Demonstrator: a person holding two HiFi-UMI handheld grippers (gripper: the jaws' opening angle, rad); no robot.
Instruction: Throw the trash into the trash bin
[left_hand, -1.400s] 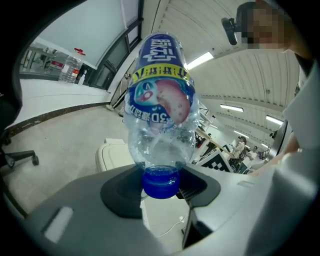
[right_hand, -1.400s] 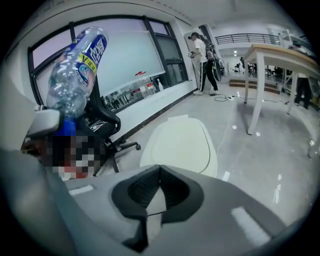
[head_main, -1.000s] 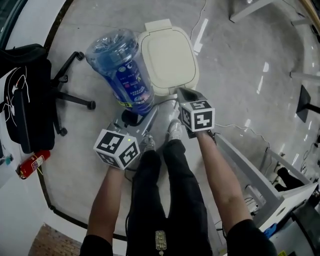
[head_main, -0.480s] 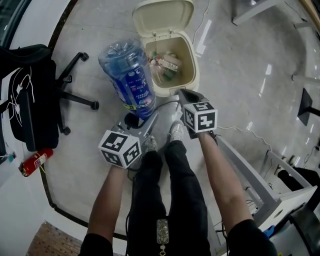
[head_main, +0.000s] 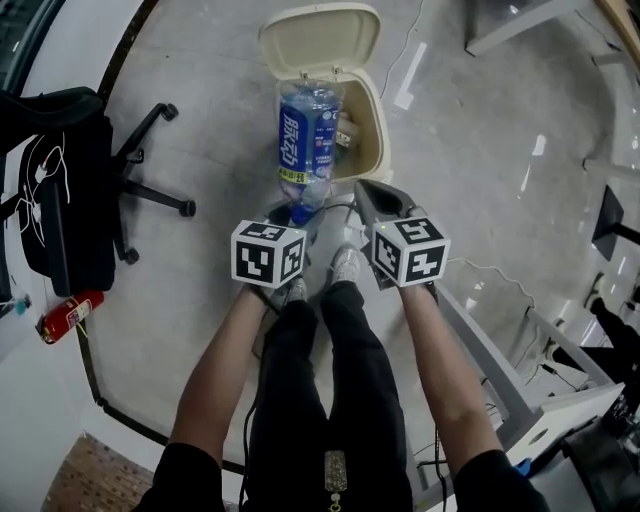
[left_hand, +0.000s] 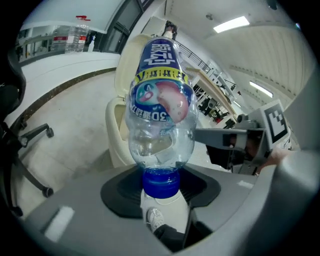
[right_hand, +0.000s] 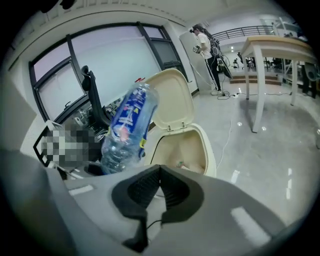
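Note:
A clear plastic bottle (head_main: 305, 140) with a blue label and blue cap hangs over the mouth of the cream trash bin (head_main: 375, 150), whose lid (head_main: 320, 40) stands open. My left gripper (head_main: 300, 212) is shut on the bottle's cap end. In the left gripper view the bottle (left_hand: 160, 110) rises from the left gripper (left_hand: 161, 187), with the bin (left_hand: 117, 140) behind. My right gripper (head_main: 375, 195) hovers just right of the bottle, near the bin's front edge. In the right gripper view the right gripper (right_hand: 160, 172) is shut on nothing, facing the bottle (right_hand: 127, 130) and the bin (right_hand: 197, 145), which holds some trash.
A black office chair (head_main: 130, 190) with a dark bag (head_main: 50, 190) stands at left, and a red canister (head_main: 65, 318) lies on the floor below it. A white table frame (head_main: 520, 370) runs along the right. The person's shoes (head_main: 345, 265) stand just before the bin.
The bin's lid has swung open. My left gripper has carried the bottle right, from beside the bin to over its opening. The right gripper has barely shifted.

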